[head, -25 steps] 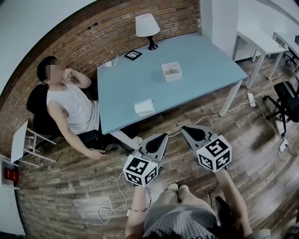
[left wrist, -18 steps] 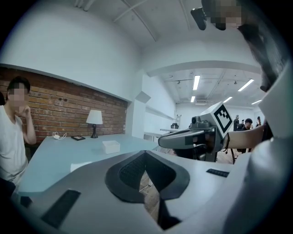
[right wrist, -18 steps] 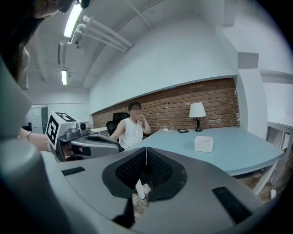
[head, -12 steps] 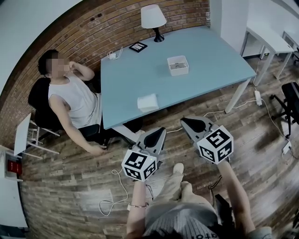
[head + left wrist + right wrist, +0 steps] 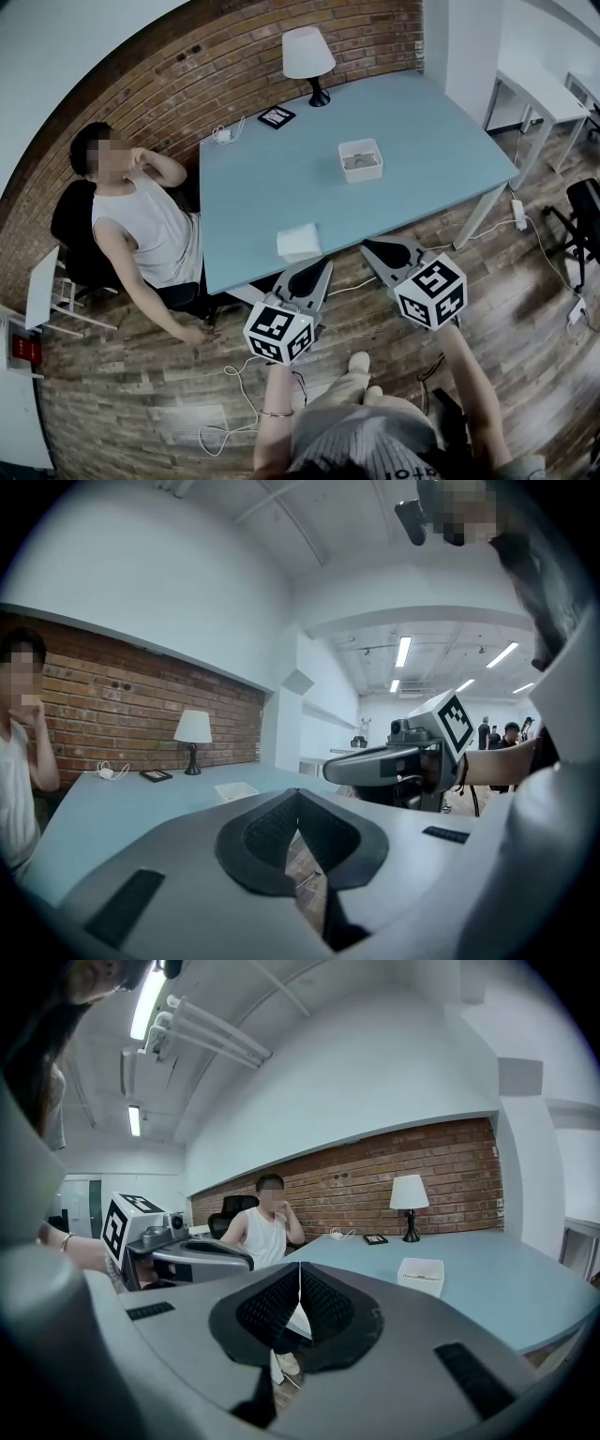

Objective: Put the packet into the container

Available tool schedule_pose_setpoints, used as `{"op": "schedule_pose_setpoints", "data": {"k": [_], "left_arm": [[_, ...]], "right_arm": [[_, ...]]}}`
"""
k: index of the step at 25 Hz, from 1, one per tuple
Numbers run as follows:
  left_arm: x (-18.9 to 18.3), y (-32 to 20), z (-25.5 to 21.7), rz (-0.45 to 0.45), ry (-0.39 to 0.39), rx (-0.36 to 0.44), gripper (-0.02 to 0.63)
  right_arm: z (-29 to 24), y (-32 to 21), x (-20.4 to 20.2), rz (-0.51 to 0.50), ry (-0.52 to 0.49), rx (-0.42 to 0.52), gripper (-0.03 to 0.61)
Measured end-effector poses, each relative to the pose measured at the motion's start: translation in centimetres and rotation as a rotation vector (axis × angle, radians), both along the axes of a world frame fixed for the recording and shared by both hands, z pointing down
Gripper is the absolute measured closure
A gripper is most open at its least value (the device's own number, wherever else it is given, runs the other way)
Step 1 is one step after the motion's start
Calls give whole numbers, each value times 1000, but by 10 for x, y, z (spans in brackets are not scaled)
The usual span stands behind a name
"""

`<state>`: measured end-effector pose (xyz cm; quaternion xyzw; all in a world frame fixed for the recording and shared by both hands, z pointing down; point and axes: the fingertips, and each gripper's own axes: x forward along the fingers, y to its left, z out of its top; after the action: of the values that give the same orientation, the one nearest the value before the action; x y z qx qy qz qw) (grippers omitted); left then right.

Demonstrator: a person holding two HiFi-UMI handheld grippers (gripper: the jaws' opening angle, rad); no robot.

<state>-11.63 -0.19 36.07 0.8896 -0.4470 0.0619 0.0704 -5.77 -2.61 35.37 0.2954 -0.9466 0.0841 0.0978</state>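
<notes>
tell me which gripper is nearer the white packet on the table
Left. The left gripper is just short of the packet at the table edge; the right gripper is farther off to its right.

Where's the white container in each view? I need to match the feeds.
Head view: white container, upper middle, right of centre.
Left gripper view: small, left of centre.
Right gripper view: right of centre.
Shared landmark: the lamp, in all three.
</notes>
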Motion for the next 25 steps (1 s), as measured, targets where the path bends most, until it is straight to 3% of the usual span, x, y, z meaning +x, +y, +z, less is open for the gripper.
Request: {"op": "schedule_pose_setpoints", "data": {"k": [7, 13, 25], "left_arm": [[-13, -31, 3, -8, -4, -2, 606], [-23, -41, 18, -67, -4, -36, 606], [-47, -42, 52, -323, 13, -123, 606]], "right_arm": [[2, -32, -11, -17, 12, 2, 566], [15, -45, -20, -77, 14, -35, 566], [66, -58, -48, -297, 53, -236, 563]]}}
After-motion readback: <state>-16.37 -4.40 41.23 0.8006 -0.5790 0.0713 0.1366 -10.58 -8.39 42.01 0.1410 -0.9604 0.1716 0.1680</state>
